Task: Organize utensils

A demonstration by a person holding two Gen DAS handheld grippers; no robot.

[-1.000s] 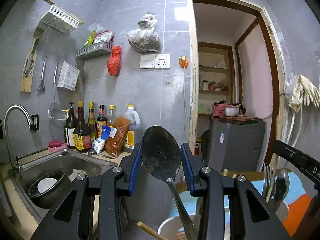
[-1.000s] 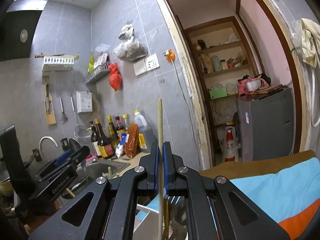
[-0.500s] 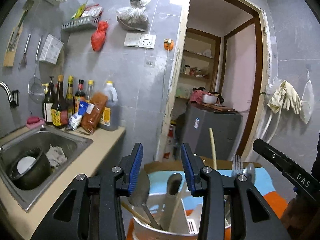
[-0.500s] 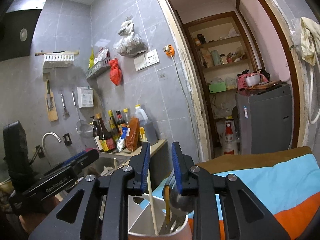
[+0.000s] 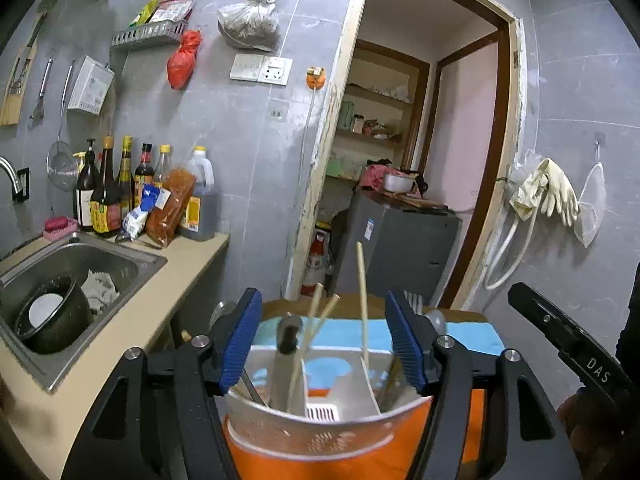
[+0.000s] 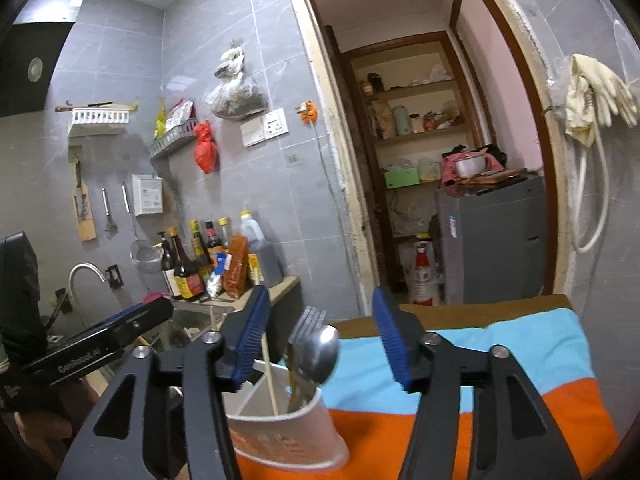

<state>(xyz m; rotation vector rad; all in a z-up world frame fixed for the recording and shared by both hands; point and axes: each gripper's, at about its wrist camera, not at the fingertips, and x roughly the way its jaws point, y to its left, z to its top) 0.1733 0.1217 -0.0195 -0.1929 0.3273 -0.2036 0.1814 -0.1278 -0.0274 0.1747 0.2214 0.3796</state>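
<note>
While utensils are seen standing in the holder (image 5: 320, 428), lower centre:
left gripper (image 5: 322, 342): spread, nothing held
right gripper (image 6: 320, 344): spread, nothing held

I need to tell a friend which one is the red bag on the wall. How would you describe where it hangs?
Start at the grey tiled wall above the counter with the sauce bottles. Under the right end of the small grey wall basket hangs the red bag, left of the white switch plate. The other hanging bag, higher and to the right, is clear with dark contents; this one is plain red and knotted.
</note>
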